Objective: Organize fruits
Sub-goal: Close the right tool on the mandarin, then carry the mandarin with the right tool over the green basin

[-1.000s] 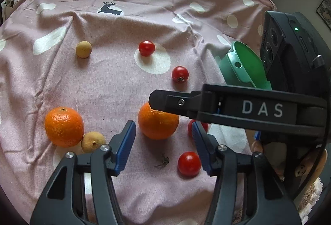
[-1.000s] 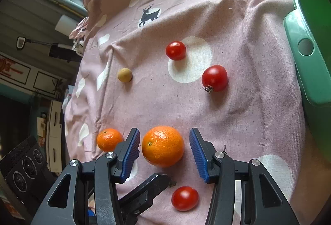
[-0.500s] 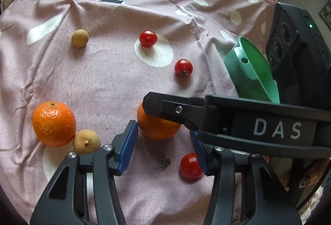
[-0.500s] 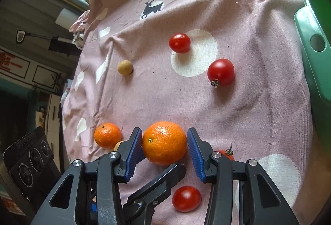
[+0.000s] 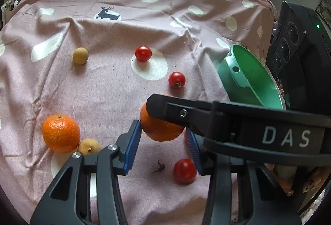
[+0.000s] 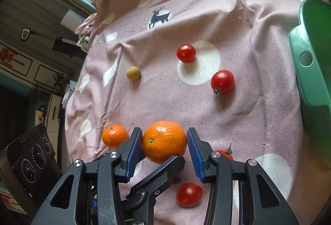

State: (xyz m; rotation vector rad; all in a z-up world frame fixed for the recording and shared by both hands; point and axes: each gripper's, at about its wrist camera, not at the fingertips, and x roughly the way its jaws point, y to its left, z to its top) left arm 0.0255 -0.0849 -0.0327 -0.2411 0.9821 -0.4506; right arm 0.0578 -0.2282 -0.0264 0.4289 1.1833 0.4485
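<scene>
Orange (image 6: pixel 164 141) sits on the pink spotted cloth (image 6: pixel 206 7), clamped between the blue pads of the right gripper (image 6: pixel 164 149). Left gripper (image 5: pixel 163 147), its fingers spread wide, hangs just beside the orange. Second orange (image 5: pixel 60 133) lies well to its left, touching a longan (image 5: pixel 89 146). Green basin (image 6: pixel 314 72) stands to the orange's far right.

My right gripper (image 6: pixel 164 150) low over cloth, blue pads (image 6: pixel 134 151) pressed on both flanks of big orange (image 6: pixel 164 141), fruit pinched between them. My left gripper (image 5: pixel 163 145) alongside, jaws parted, pads (image 5: pixel 132 148) wide of same orange, not gripping. Right gripper's black finger (image 5: pixel 186 115) crosses left view; left gripper's finger (image 6: pixel 159 177) shows under right jaws.
</scene>
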